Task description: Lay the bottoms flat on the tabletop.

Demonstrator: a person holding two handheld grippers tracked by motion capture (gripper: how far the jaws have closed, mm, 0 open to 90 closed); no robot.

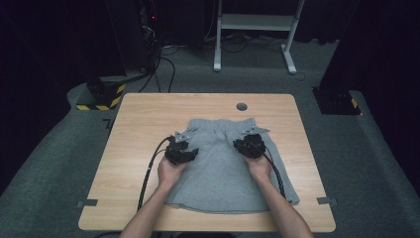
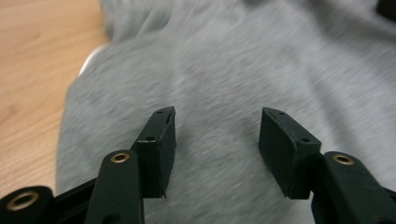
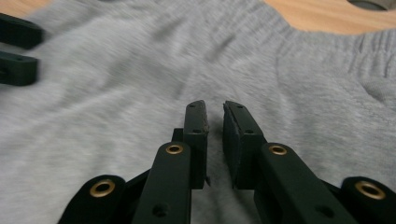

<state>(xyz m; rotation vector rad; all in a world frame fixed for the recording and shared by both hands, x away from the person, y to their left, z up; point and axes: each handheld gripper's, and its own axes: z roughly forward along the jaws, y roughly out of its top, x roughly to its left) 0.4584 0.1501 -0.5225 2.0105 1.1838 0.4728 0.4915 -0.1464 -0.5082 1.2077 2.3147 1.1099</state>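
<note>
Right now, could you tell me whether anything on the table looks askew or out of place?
Nothing stands out. The grey shorts lie flat on the wooden table, waistband at the far side, with no tear or stain visible.

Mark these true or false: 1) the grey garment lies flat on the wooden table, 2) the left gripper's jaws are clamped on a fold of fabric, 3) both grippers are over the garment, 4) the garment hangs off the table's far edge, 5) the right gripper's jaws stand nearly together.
1) True. The grey garment lies spread on the wooden table.
2) False. The left gripper has its jaws well apart, with no fabric pinched between them.
3) True. The left gripper and the right gripper both sit above the cloth.
4) False. Its waistband end stops short of the far edge, with bare wood beyond it.
5) True. In the right gripper view a narrow gap separates the jaws, and nothing sits in it.
</note>
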